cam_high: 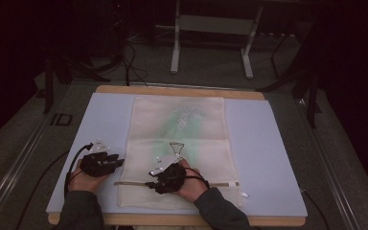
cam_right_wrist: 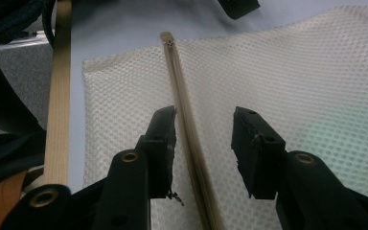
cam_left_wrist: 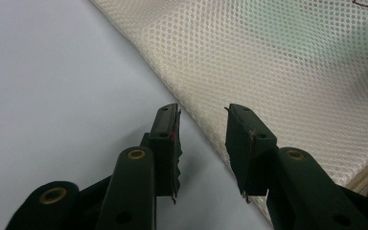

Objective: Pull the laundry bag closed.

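A cream mesh bag (cam_high: 177, 143) lies flat on a pale blue board (cam_high: 258, 143), with something green showing faintly through it. Its zipper (cam_high: 220, 183) runs across near the front edge. My left gripper (cam_high: 119, 162) rests at the bag's left edge. Its jaws stand open (cam_left_wrist: 202, 112) and the mesh edge (cam_left_wrist: 196, 120) runs between them, untouched. My right gripper (cam_high: 149, 179) lies on the bag and points left along the zipper. It is open (cam_right_wrist: 205, 115), with the zipper (cam_right_wrist: 184, 115) passing between its jaws and no pad pressing on it. The zipper's end (cam_right_wrist: 166, 40) lies ahead.
The board sits on a wooden table whose front edge (cam_right_wrist: 60, 96) is close to the right gripper. A small dark triangular outline (cam_high: 176, 146) shows on the bag just beyond the right hand. Table legs (cam_high: 175, 52) and cables stand on the floor behind.
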